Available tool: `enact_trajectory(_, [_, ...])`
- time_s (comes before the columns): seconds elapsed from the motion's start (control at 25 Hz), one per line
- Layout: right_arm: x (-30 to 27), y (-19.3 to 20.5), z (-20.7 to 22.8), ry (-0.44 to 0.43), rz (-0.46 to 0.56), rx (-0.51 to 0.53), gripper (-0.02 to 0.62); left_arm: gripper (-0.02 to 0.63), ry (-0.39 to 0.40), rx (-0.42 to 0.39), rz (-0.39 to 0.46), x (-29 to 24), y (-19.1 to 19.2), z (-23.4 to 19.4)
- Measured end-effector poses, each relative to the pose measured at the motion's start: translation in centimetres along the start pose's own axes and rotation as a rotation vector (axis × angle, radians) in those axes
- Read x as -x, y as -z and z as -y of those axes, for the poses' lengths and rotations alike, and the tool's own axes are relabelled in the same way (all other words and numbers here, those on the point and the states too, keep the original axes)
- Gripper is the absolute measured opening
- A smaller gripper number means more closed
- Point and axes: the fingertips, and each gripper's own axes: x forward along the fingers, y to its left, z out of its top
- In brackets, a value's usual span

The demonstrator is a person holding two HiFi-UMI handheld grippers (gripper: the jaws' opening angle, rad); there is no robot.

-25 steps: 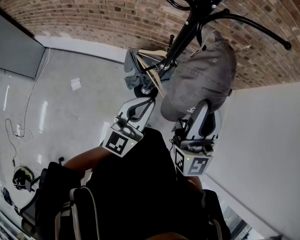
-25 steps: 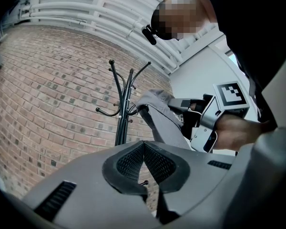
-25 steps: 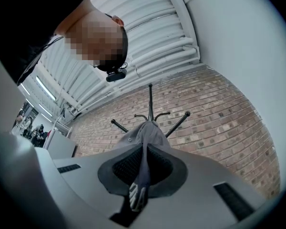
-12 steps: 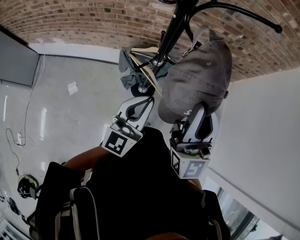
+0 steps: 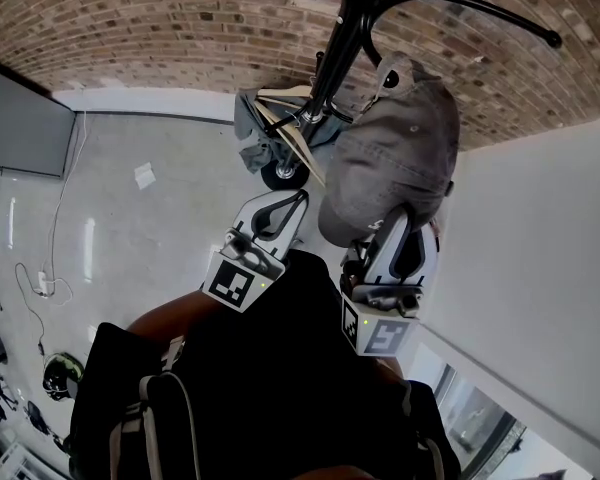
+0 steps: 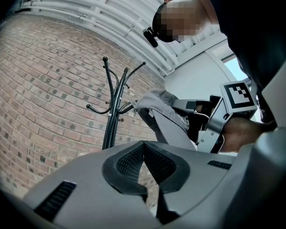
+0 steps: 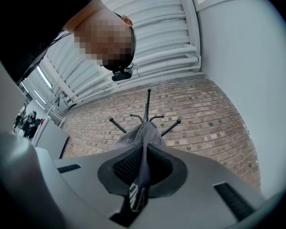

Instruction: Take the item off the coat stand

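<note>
Grey cap (image 5: 400, 153) pinched at the brim by the right gripper (image 5: 396, 226)
I'd lift it clear of the stand (image 5: 332, 58) hook before pulling away; left gripper (image 5: 280, 208) is closed and empty.

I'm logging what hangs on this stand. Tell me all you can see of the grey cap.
The grey cap is soft, faded cloth with stitched panels, small eyelets and a pale printed mark near its lower edge. It hangs against the black coat stand, with its top by one hook and its brim lowest. The right tool is shut on the lower edge, with the cloth pinched between its pads. Nothing else visibly touches the cap.
</note>
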Motion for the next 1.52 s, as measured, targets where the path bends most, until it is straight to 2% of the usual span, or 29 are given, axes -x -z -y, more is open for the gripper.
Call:
enact_trajectory(0.24, [0.5,-0.5,-0.2,-0.001,-0.007,-0.028,0.029,0.018,0.017,0.030,-0.013,-0.2,0.4,0.4])
enact_trajectory(1.12, [2.8,1.3,-0.2,0.043,-0.060,-0.036,0.029,0.018,0.016,0.037,-0.023,0.4,0.7,0.6])
enact_trajectory(1.52, [3.2,6.1,-1.0,0.032,-0.156,0.008,0.029,0.018,0.018,0.035,-0.017,0.4,0.6,0.7])
